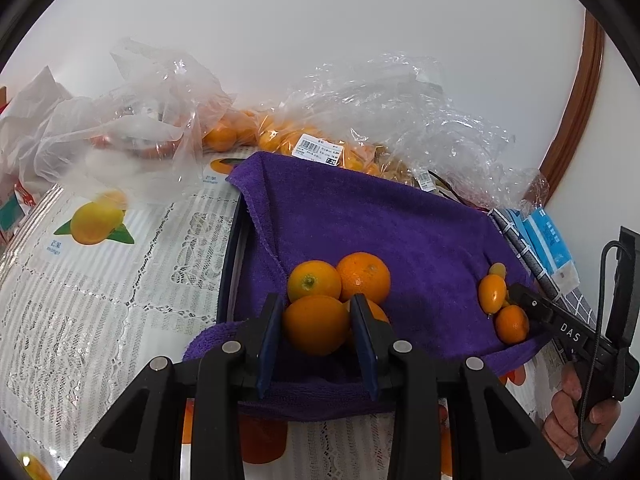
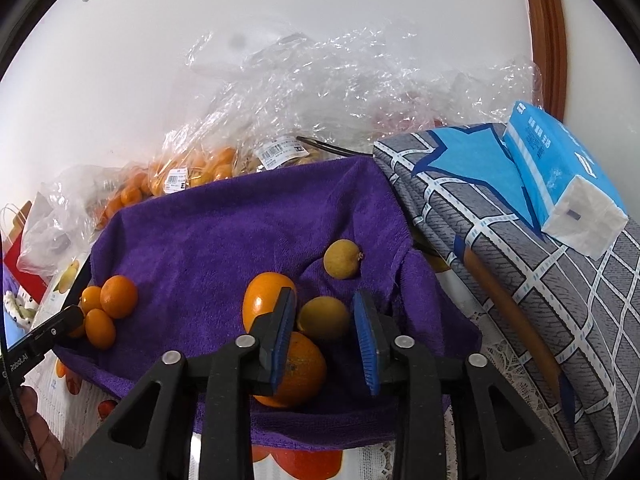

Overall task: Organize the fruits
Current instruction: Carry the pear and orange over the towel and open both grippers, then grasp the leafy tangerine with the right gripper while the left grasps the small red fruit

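- Left gripper (image 1: 316, 334) – jaws narrowly parted, pads pressed on an orange (image 1: 316, 324) lying on the purple towel (image 1: 360, 216).
- Right gripper (image 2: 325, 336) – jaws slightly apart around a yellowish fruit (image 2: 324, 317), right pad clear of it.
- Only the right wrist view shows the tissue pack (image 2: 560, 172); only the left shows the fruit-print tablecloth (image 1: 96, 272).

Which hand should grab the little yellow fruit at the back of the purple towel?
Right, probably. The right gripper already points at that side, with the little yellow fruit just beyond its fingers. The left gripper is closed on an orange.
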Demonstrator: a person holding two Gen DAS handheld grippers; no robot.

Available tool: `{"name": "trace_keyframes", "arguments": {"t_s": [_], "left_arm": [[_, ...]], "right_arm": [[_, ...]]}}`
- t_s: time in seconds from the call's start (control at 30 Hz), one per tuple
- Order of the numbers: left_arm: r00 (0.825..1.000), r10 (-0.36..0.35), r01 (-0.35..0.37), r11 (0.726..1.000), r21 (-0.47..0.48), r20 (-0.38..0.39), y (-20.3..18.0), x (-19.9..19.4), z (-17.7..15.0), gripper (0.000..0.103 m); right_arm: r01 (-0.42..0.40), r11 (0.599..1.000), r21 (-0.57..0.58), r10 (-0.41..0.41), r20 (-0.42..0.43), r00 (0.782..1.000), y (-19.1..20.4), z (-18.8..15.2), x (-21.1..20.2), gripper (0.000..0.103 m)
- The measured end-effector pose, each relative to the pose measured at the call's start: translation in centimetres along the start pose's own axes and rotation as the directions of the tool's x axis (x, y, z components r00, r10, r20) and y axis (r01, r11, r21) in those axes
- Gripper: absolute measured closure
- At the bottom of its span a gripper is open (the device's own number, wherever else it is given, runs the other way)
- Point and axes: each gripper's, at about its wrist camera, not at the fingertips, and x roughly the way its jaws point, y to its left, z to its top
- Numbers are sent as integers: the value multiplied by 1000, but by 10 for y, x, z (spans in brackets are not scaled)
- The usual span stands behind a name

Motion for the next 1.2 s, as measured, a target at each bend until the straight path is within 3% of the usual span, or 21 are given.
{"name": "trace_keyframes", "arguments": {"t_s": [0.23, 0.57, 0.73, 0.97, 1.07, 1.2], "left_arm": [[1000, -20, 20, 1000, -10, -3, 2, 0, 1, 70], [999, -38, 38, 999, 2, 30, -1, -6, 1, 62], [999, -38, 39, 999, -28, 31, 6, -6, 3, 60], [997, -69, 71, 994, -83, 23, 16, -7, 6, 57], [998, -56, 59, 995, -76, 37, 16, -11, 5, 55], [996, -56, 62, 994, -94, 64, 23, -18, 8, 53]], "right_arm": [[38, 999, -30, -36, 65, 997, 4, -1, -17, 53], [46, 997, -58, -40, 105, 994, 18, -9, -38, 53], [-1, 998, -67, 7, 89, 996, 30, -27, -53, 53], [-101, 995, -26, 101, -4, 995, 46, -60, -70, 53], [-154, 987, -48, 153, -25, 988, 60, -72, -76, 42], [-186, 976, -112, 181, -54, 982, 86, -86, -81, 42]]}}
